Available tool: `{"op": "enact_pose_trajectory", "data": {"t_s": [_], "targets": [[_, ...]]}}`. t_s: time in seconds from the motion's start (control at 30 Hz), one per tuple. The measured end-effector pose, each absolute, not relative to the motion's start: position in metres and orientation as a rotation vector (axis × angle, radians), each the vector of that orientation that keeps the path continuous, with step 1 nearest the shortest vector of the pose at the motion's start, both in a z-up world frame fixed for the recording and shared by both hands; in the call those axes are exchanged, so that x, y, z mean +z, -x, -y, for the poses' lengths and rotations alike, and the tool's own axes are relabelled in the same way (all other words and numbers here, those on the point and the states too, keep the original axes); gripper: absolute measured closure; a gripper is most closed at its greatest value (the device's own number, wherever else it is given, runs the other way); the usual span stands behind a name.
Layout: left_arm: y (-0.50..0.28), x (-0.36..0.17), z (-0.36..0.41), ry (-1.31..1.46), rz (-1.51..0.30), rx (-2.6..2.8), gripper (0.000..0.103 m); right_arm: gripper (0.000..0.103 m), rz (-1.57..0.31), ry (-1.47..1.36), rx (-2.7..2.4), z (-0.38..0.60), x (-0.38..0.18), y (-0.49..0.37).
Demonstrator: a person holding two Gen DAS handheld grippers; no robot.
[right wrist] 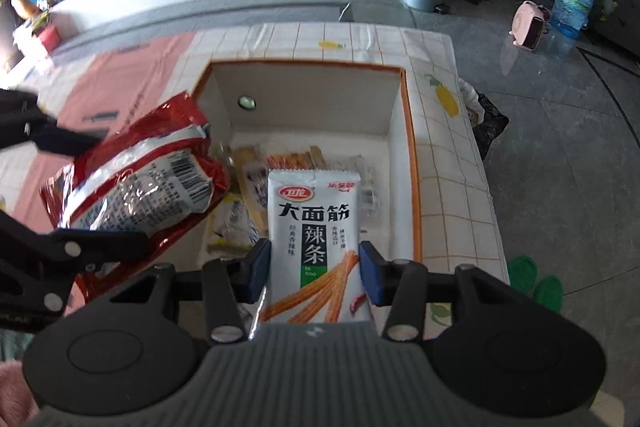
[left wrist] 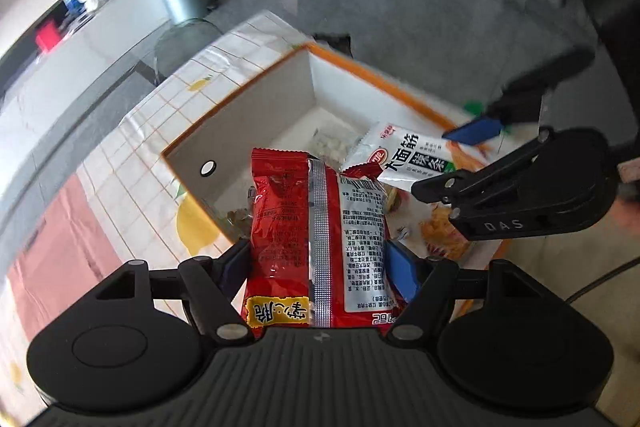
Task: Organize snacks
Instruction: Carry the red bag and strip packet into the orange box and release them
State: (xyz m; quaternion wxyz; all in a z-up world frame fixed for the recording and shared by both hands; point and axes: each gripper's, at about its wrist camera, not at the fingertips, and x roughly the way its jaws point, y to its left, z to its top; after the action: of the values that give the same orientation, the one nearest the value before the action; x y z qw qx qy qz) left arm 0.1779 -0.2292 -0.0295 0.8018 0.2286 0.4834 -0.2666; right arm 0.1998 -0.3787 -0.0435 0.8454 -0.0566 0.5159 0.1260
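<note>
Carrying light, crinkly, slippery packs: left gripper (left wrist: 320,263) fingers clench the red snack bag (left wrist: 316,231) mid-body; right gripper (right wrist: 314,267) fingers clench the white latiao packet (right wrist: 314,223) low, both just above the orange-rimmed box (right wrist: 412,163).

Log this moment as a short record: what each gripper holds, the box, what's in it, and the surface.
left gripper: shut on the red snack packet
right gripper: shut on the white snack packet
box: white inside, orange rim, open top
box contents: several small snack packets on the floor of the box
position: both held packets above the box
surface: checked tablecloth with fruit prints
</note>
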Motion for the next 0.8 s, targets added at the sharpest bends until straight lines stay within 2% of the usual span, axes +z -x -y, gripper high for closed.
{"op": "enact_pose_trajectory", "data": {"t_s": [0.33,0.57,0.8], "targets": [[-0.206,-0.079,0.262,-0.765,-1.122,-0.636,0.02,0.058,-1.173,0.266,0.37,0.363,-0.082,-0.222],[-0.216,-0.095,0.263,-0.787,-1.178,-0.684,0.02,0.057,-1.199,0.245,0.407,0.366,-0.091,-0.238],[-0.218,-0.108,0.265,-0.78,-1.146,-0.744,0.016,0.055,-1.226,0.233,0.381,0.365,-0.1,-0.243]]}}
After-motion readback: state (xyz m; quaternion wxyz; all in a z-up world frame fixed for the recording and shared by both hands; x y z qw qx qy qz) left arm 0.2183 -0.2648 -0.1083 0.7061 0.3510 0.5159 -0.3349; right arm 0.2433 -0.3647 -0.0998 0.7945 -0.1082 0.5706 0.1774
